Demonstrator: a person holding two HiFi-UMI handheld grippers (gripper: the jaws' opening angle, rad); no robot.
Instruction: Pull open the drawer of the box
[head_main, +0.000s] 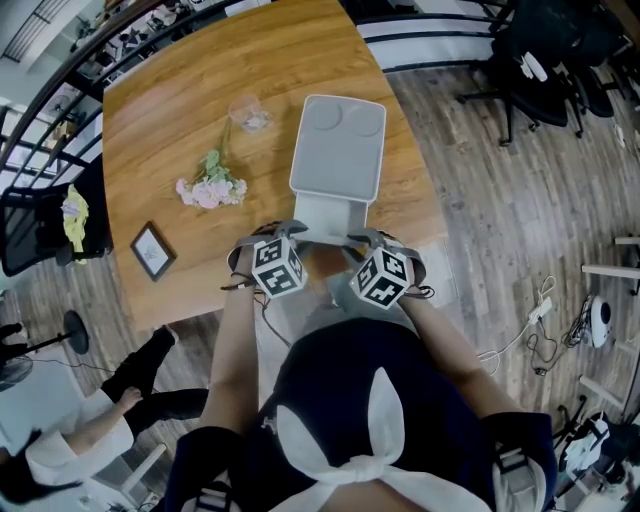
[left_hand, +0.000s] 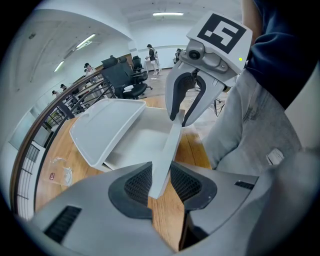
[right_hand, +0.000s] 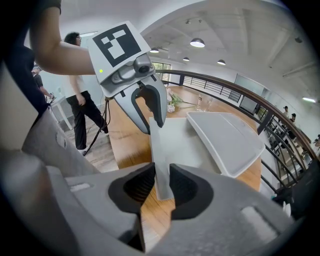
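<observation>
A white box (head_main: 337, 145) lies on the wooden table (head_main: 160, 120), and its drawer (head_main: 325, 220) is slid out toward the near table edge. My left gripper (head_main: 287, 234) is shut on the left end of the drawer's front wall (left_hand: 167, 150). My right gripper (head_main: 362, 240) is shut on the right end of it. In the left gripper view my own jaws (left_hand: 160, 182) pinch the thin white wall, with the right gripper (left_hand: 182, 117) at its far end. The right gripper view mirrors this: jaws (right_hand: 161, 187) on the wall (right_hand: 159, 155), the left gripper (right_hand: 154, 120) beyond, the box (right_hand: 225, 140) to the right.
A pink flower bunch (head_main: 212, 187), a small picture frame (head_main: 152, 250) and a clear glass (head_main: 248, 113) lie left of the box. Another person (head_main: 60, 440) sits at the lower left. Office chairs (head_main: 540, 60) stand on the floor at the upper right.
</observation>
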